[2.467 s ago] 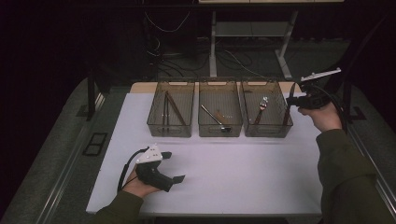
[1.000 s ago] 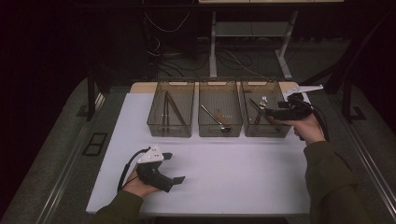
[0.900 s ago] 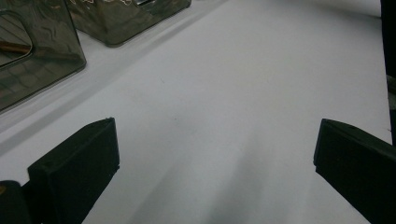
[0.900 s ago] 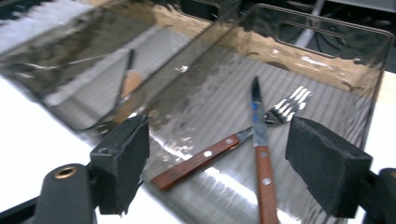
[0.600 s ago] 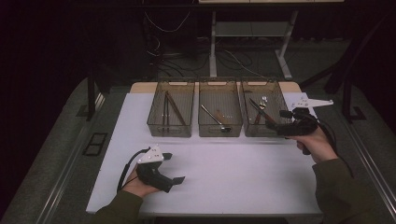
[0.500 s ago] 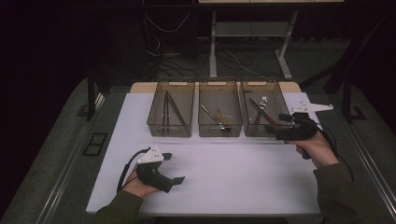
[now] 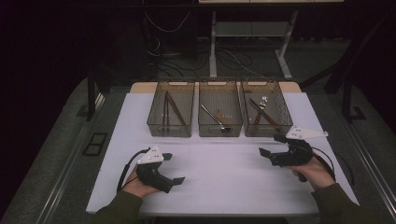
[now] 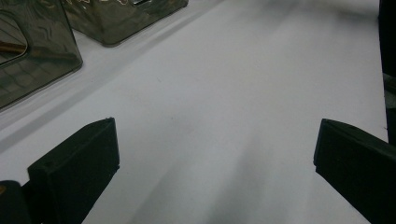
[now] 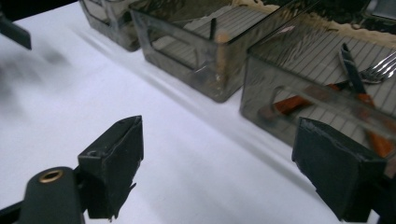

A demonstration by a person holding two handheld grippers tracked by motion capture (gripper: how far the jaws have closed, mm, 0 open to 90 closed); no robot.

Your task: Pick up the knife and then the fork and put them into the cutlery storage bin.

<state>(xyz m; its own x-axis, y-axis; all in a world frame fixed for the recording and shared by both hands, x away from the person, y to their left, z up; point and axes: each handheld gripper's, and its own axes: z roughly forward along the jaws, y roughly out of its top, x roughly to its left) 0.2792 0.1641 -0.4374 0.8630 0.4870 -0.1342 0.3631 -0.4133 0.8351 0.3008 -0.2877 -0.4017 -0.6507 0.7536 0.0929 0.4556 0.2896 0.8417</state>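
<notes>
Looking down from the high view, I rest my left gripper (image 7: 169,169) and right gripper (image 7: 273,145) open and empty on the white worktop (image 7: 224,175). In my right gripper view, the smoky plastic bin (image 9: 299,100) holding orange-handled cutlery (image 9: 369,100) sits close; swinging back carelessly could clip its wall.

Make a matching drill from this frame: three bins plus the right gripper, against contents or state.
Things:
1. left bin
2. middle bin
3. right bin
4. right gripper

States:
A. jaws open, nothing between them, over the white mat
B. holds forks with orange-brown handles
C. holds one utensil lying diagonally
D. holds thin brown sticks

Pairs: 1-D, 2-C, 3-B, 4-A
</notes>
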